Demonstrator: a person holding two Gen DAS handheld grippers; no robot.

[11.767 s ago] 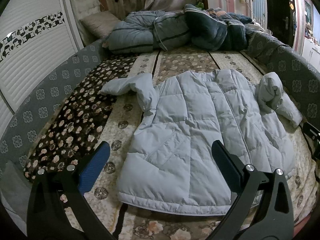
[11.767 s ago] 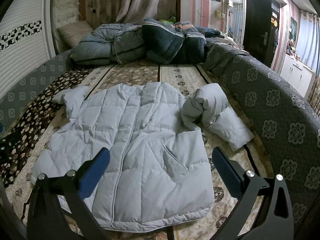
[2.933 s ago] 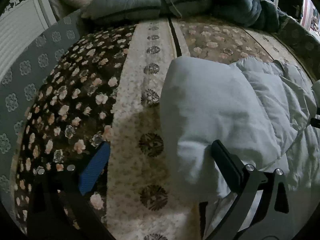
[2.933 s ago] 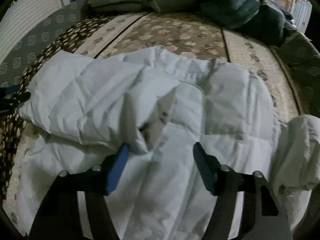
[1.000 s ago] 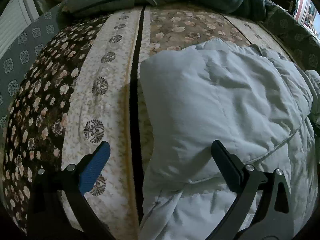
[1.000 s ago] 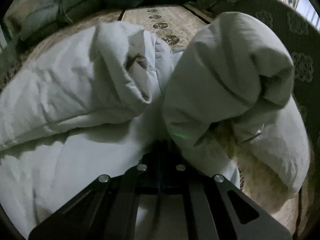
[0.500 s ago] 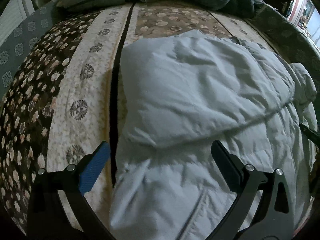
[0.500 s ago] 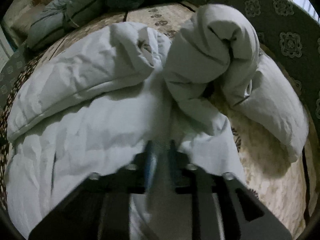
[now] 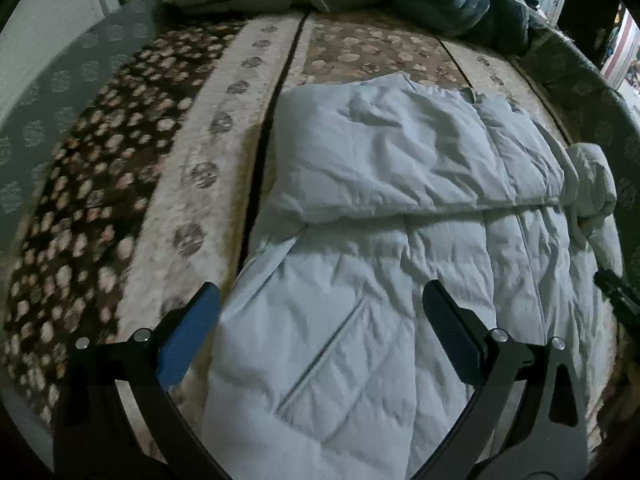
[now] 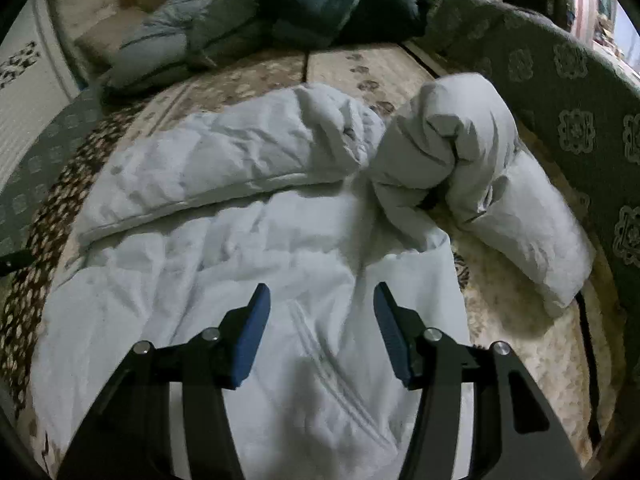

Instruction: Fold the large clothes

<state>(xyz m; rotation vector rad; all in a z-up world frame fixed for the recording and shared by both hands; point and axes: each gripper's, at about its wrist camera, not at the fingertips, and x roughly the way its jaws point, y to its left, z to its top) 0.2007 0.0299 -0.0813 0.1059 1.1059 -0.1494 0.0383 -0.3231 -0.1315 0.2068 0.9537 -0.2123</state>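
Observation:
A pale grey-blue puffer jacket (image 9: 400,272) (image 10: 248,248) lies flat on the bed. Its left sleeve (image 9: 380,160) is folded across the chest as a wide band. The right sleeve (image 10: 472,160) sits bunched in a lump at the jacket's right side. My left gripper (image 9: 320,312) hovers above the lower left part of the jacket, wide open and holding nothing. My right gripper (image 10: 320,308) hangs above the jacket's lower right front near a pocket seam; its jaws are opening and nothing is between them.
The bed has a floral cover (image 9: 120,168) in brown and beige stripes. Piled quilts and pillows (image 10: 280,8) lie at the head. A padded patterned rail (image 10: 568,100) borders the right side, another (image 9: 48,92) the left. The other gripper's tip (image 9: 618,292) shows at the right edge.
Both grippers pulled back and up from the jacket, so more of it shows. The right gripper, shut a second ago near the bunched sleeve, has parted its fingers. The jacket lies as before.

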